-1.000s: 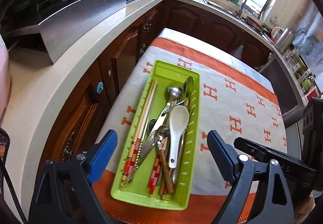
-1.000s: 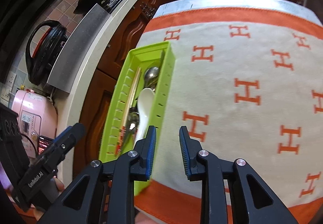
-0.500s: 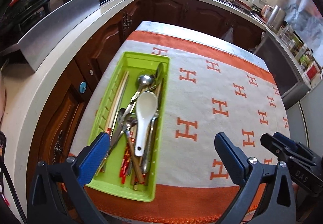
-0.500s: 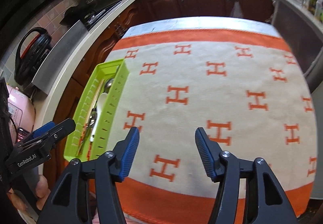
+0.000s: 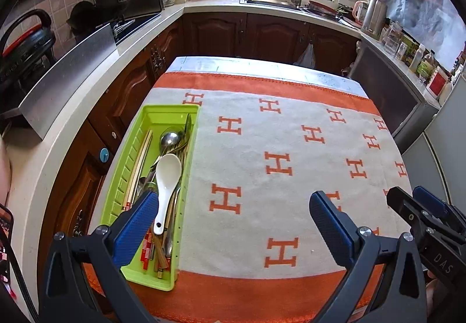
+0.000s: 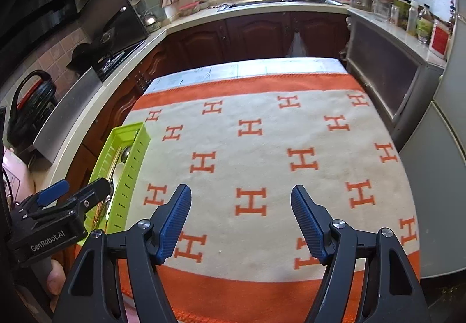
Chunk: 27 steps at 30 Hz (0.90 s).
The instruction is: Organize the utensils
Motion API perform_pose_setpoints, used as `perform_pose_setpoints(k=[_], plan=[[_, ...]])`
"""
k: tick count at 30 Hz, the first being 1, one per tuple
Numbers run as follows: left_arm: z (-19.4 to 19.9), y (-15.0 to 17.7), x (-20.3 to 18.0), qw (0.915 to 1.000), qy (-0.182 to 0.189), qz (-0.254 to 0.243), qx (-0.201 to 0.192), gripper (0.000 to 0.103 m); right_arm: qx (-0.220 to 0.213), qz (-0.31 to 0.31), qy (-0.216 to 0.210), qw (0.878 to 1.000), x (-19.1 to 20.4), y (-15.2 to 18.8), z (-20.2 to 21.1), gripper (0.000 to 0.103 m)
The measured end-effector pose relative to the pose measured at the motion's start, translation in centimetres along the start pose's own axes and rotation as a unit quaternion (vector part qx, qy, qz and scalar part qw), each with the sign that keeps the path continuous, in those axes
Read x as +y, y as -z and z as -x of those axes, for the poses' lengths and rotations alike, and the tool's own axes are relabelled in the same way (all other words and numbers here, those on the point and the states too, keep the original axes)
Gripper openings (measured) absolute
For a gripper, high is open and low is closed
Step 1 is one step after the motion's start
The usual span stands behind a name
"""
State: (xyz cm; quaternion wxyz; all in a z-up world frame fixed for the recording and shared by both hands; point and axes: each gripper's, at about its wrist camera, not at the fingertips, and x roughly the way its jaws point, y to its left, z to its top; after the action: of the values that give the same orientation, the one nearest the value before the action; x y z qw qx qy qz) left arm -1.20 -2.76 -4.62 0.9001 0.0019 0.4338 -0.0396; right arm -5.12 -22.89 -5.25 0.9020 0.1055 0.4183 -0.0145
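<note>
The green tray (image 5: 163, 116) sits at the lower left of the left wrist view, on the left edge of the orange-and-cream cloth (image 5: 262, 148), and it holds all the utensils in sight. No utensil lies loose on the cloth.

Its long axis runs from the bottom of the frame up toward the cupboards. The white spoon (image 5: 164, 177), the metal spoon (image 5: 170, 138) and the chopsticks (image 5: 139, 159) lie along that axis, with both spoon bowls at the far end.

The left gripper (image 5: 233, 224) has its jaws wide apart, with nothing in them. The right gripper (image 6: 241, 221) has just been opening and is also empty.

The main risk, as I judge it: the tray is at the very edge of the table, so a nudge from the left claw's near finger could tip it off. The utensils overlap too — lifting one could drag others out.
</note>
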Motion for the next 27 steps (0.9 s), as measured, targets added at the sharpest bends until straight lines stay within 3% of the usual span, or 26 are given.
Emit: perform_pose_setpoints(k=[4,27], plan=[[0.4,-0.1,-1.3,0.9999,-0.007,-0.010,-0.008,0.102,-0.025,-0.002,0.004,1.000,-0.6,-0.1,1.4,0.080],[-0.5,0.2,-2.8,0.9998,0.003,-0.011,0.015,0.102,-0.045,0.014,0.015,0.999,-0.1,0.3,2.0,0.081]])
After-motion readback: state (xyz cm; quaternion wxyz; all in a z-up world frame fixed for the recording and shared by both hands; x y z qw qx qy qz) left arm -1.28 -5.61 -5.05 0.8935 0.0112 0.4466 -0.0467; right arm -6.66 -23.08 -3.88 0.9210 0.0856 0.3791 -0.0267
